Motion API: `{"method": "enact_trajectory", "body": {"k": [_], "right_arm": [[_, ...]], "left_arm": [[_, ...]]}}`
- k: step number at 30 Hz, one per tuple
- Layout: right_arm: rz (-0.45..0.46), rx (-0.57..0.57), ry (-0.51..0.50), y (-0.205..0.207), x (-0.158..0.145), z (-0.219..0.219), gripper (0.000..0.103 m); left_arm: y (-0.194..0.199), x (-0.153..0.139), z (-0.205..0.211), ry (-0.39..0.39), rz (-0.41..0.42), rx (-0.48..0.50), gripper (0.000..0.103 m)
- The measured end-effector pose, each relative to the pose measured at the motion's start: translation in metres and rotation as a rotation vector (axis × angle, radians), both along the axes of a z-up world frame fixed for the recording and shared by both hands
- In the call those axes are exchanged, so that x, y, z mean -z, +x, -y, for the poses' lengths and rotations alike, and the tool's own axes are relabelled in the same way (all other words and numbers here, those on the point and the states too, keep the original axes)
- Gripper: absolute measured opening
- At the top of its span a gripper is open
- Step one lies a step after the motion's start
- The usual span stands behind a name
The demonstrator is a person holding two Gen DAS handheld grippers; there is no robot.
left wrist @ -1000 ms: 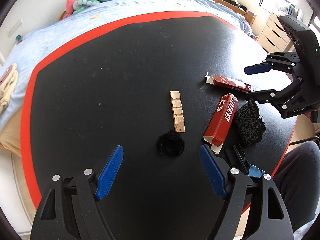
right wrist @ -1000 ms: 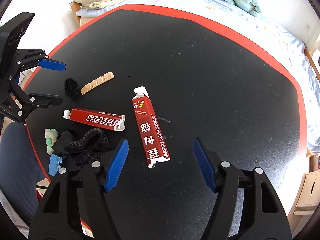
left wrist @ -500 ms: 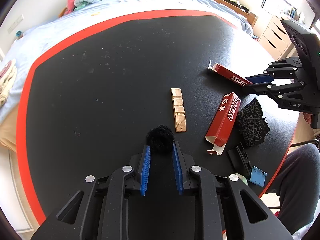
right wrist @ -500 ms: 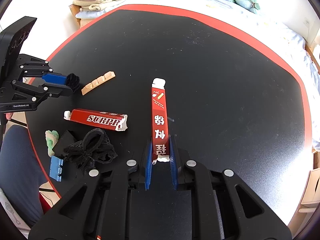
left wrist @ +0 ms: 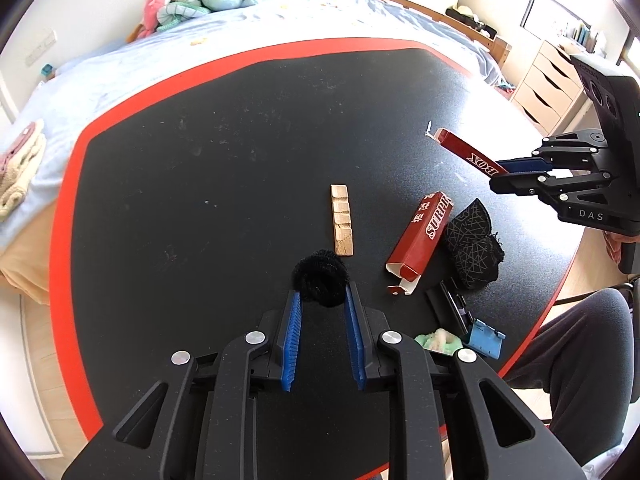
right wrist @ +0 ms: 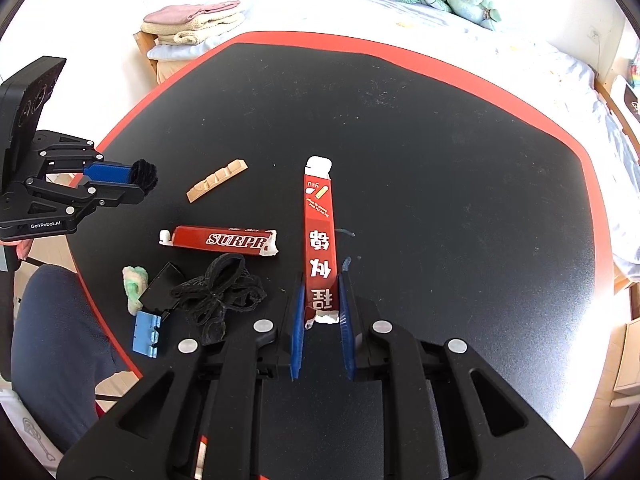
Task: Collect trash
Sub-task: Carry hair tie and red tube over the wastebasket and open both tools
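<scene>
My left gripper (left wrist: 321,296) is shut on a black fuzzy ball (left wrist: 320,276) and holds it off the black table (left wrist: 200,184); it also shows in the right wrist view (right wrist: 138,184). My right gripper (right wrist: 321,284) is shut on the near end of a long red box (right wrist: 319,232) and holds it raised; the box also shows in the left wrist view (left wrist: 468,154). A second red box marked SURPR (right wrist: 222,239) lies flat on the table, and a tan wooden strip (right wrist: 216,186) lies beyond it.
A black net pouch (right wrist: 218,294), a black case (right wrist: 160,286), a blue clip (right wrist: 146,334) and a green-white wad (right wrist: 134,286) lie near the table's red edge. A person's leg (right wrist: 56,340) is beside it. A bed (left wrist: 200,52) stands beyond the table.
Both grippers went from open to shut, the left on the black ball and the right on the long red box. Both objects have since been lifted off the table.
</scene>
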State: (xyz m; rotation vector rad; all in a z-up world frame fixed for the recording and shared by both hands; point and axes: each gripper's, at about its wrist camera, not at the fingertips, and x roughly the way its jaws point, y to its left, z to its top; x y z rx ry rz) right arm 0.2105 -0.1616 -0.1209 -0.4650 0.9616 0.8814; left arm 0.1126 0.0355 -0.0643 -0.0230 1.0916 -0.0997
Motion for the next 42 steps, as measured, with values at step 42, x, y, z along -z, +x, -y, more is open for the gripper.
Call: {"method": "enact_trajectory", "body": {"k": [42], "right_arm": [[-0.004, 0.052, 0.108, -0.227, -0.023, 0.109, 0.015]], "left_arm": [[-0.162, -0.032, 0.110, -0.123, 0.089, 0.091, 0.021]]}}
